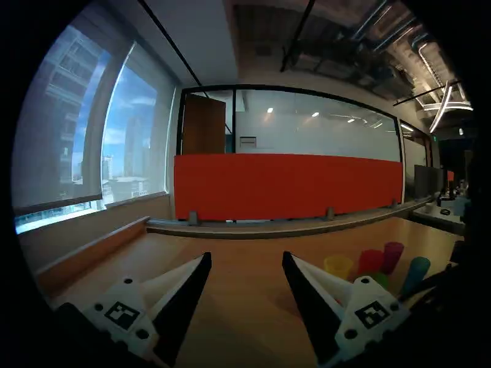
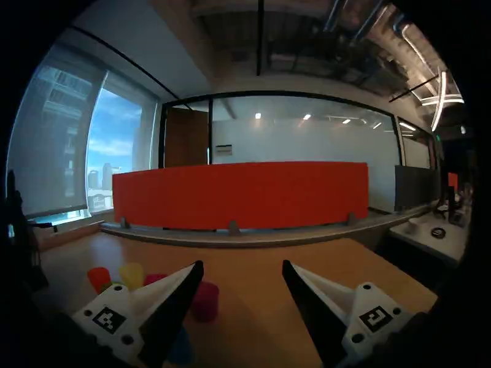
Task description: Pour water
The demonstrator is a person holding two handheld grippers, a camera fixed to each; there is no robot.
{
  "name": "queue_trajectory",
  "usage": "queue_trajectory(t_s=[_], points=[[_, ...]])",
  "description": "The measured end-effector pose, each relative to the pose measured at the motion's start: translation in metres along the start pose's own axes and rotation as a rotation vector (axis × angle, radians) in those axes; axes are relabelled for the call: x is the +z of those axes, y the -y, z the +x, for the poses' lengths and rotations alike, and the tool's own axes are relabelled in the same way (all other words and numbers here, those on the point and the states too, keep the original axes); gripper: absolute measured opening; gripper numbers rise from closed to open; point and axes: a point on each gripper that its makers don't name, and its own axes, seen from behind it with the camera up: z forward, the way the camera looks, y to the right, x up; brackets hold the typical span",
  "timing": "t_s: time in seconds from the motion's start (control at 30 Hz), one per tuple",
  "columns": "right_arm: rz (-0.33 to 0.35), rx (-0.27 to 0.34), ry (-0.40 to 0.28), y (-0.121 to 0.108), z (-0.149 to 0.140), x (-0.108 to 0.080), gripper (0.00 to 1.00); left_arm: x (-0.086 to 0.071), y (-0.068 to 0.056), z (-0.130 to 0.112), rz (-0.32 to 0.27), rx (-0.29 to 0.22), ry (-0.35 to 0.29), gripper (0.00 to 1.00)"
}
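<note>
Left gripper view: green cup mostly hidden behind a finger of the left gripper, and the yellow cup loses its base to it too. Right gripper view: blue cup is just a sliver under a finger of the right gripper, pink cup partly covered. Small items on the side desk are too tiny & dim to ID.

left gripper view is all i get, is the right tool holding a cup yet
observer: No. In the right gripper view the right tool is open, with only wooden table between its fingers.
operator: which cup is nearest it
observer: A magenta cup, upright, right beside the finger on the left of that view.
operator: and the blue one
observer: The blue cup sits lower in that view, partly hidden behind the same finger.
</note>
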Motion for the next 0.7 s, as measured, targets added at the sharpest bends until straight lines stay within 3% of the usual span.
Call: queue_trajectory(t_s=[0.17, 0.5, 0.7], points=[[0.021, -0.008, 0.013, 0.004, 0.022, 0.007, 0.99, 0.004, -0.01, 0.01, -0.028, -0.002, 0.012, 0.85], [0.085, 0.013, 0.008, 0.014, 0.072, 0.018, 0.99, 0.013, -0.024, 0.057, -0.089, 0.038, 0.022, 0.85], [0.103, 0.028, 0.016, 0.015, 0.091, 0.019, 0.99, 0.019, -0.027, 0.088, -0.123, 0.027, 0.021, 0.85]])
